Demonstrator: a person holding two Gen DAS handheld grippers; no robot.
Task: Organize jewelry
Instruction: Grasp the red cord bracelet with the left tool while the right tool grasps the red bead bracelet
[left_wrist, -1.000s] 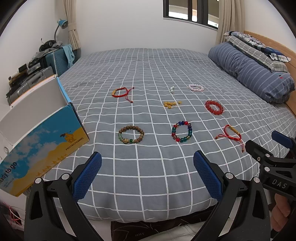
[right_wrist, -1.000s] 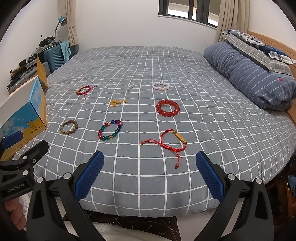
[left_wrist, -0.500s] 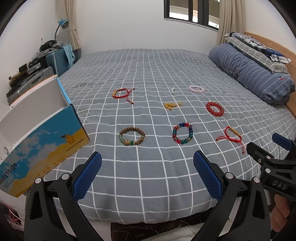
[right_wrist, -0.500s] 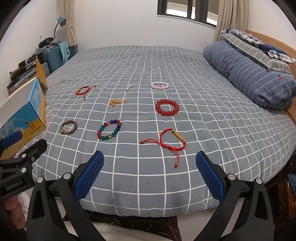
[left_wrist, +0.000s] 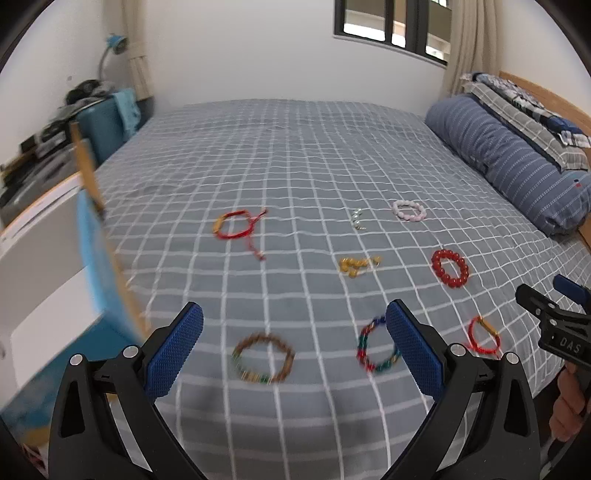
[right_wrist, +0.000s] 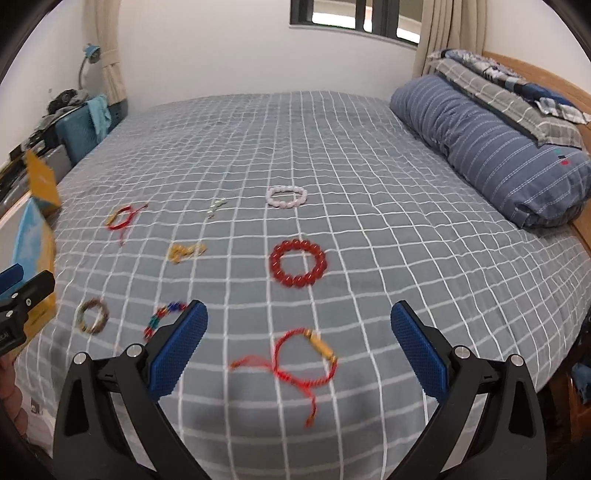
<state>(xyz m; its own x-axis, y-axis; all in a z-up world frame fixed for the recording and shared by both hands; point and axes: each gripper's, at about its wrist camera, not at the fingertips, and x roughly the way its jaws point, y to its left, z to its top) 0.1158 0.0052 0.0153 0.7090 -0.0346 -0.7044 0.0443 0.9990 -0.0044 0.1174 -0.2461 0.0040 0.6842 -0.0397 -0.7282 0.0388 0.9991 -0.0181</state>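
Left gripper (left_wrist: 293, 345) and right gripper (right_wrist: 299, 345) both spread wide, empty. Risk: red cord bracelet (right_wrist: 304, 360), nearest the bed's front edge, snagging by its loose tail.

Grey bedsheet with white grid lines (right_wrist: 369, 258). Dark red round-bead bracelet (right_wrist: 297, 262), pale pink bead bracelet (right_wrist: 286, 196), red cord bracelet with gold tube (right_wrist: 306, 360). Brown wooden-bead bracelet (left_wrist: 263, 357), blurred, maybe some green beads. Navy white-striped pillow (right_wrist: 491, 155).
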